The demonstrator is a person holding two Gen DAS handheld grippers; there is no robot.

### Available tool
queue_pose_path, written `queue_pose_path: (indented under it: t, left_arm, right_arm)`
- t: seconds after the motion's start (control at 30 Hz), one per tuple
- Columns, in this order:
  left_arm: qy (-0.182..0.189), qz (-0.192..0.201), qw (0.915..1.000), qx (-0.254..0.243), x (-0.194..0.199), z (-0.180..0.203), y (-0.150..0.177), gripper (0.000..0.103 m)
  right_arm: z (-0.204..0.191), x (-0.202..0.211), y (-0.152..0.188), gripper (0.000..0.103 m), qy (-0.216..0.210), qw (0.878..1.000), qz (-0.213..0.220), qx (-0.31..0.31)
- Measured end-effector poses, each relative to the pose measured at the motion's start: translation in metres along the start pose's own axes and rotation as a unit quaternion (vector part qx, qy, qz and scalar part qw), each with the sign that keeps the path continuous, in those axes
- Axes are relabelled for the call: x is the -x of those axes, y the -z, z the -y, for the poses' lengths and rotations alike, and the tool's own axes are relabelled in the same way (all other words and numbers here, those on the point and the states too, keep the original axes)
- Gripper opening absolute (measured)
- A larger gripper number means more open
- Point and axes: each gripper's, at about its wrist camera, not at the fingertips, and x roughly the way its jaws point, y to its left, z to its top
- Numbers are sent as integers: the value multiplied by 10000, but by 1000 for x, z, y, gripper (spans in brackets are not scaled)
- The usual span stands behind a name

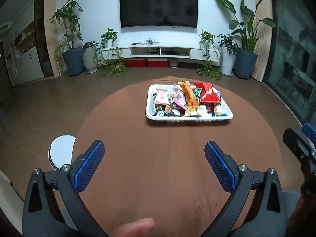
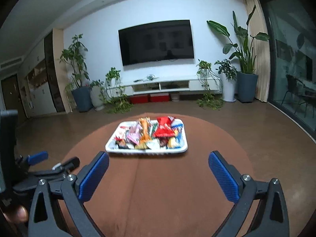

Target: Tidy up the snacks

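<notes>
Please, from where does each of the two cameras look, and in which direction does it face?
Left wrist view: sits on the left gripper, faces forward over the brown table to the snack tray; its open blue fingers, a thumb and the right gripper's edge show.
Right wrist view: sits on the right gripper, facing the same way; its open fingers and the left gripper at far left show.
Shared: tray, table, the television, the plants.
</notes>
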Motion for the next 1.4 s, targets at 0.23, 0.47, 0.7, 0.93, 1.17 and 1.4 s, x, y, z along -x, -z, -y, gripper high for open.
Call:
queue_pose_path:
  t: [0.23,0.47,0.7,0.93,1.17,1.4]
  left_arm:
    - [56,-36,10000,-48,19,-1,8,103]
    - [119,-107,9999,-48,26,0,17,103]
    - [103,-159,9998,-10,20,-2,18,103]
    - [108,-201,9997,-20,18,-5,18,103]
    - [115,-234,9997,-41,14,-4,17,103]
    - [114,-232,9997,-43,14,-5,18,103]
  right_arm:
    - [4,6,15,103,158,9993,-302,-124]
    - [-5,11,23,103,163,9992,-369,-6]
    - [-10,9,27,103,150,9989,-446,63]
    - [-9,9,29,103,154,9986,-494,63]
    - [-8,7,33,103,151,9984,-538,68]
    - [-7,7,34,103,146,9984,-543,66]
